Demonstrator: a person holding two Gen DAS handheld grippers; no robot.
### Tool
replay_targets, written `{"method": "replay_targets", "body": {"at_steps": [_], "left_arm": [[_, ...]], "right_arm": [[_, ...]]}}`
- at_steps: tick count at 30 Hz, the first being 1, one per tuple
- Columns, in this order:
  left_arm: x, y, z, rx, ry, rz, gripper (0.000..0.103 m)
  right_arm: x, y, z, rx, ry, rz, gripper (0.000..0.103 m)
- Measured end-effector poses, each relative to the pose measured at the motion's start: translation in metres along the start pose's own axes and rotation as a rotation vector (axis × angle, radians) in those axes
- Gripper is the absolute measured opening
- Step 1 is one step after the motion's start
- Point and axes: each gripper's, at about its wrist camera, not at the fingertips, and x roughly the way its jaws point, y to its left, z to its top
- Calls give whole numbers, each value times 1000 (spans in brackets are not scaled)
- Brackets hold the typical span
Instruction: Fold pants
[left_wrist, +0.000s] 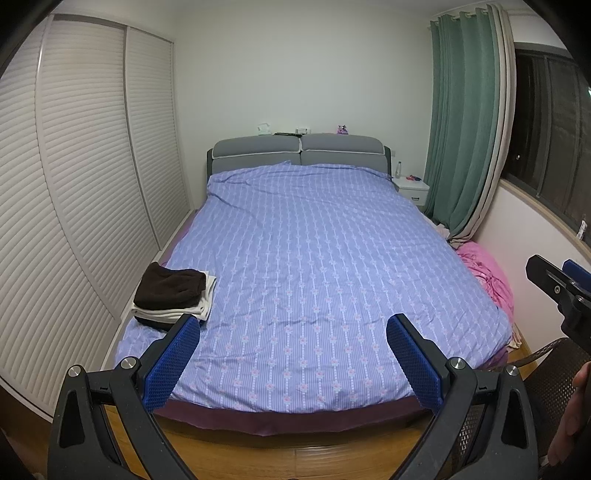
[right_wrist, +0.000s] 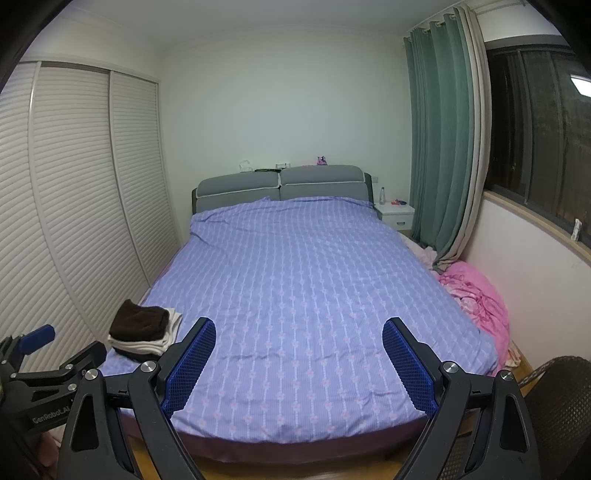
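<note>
A stack of folded clothes (left_wrist: 173, 299) lies at the near left corner of the bed, with a dark brown piece on top of white and dark pieces. It also shows in the right wrist view (right_wrist: 144, 332). My left gripper (left_wrist: 293, 323) is open and empty, held above the foot of the bed (left_wrist: 314, 258). My right gripper (right_wrist: 299, 326) is open and empty, also above the foot of the bed (right_wrist: 295, 280). The right gripper shows at the right edge of the left wrist view (left_wrist: 561, 288). The left gripper shows at the left edge of the right wrist view (right_wrist: 44, 362).
The bed has a purple patterned cover and a grey headboard (left_wrist: 295, 151). White louvred wardrobe doors (left_wrist: 74, 184) line the left. A pink heap of cloth (right_wrist: 476, 299) lies on the floor at the right by green curtains (right_wrist: 439, 147). A wicker chair (right_wrist: 557, 406) stands near right.
</note>
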Motion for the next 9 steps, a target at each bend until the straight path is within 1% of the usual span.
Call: {"method": "replay_targets", "body": {"at_steps": [9], "left_arm": [[0,-4,2,10,-2,-4,103]], "right_arm": [[5,-5,2,-1,5,19,93]]}}
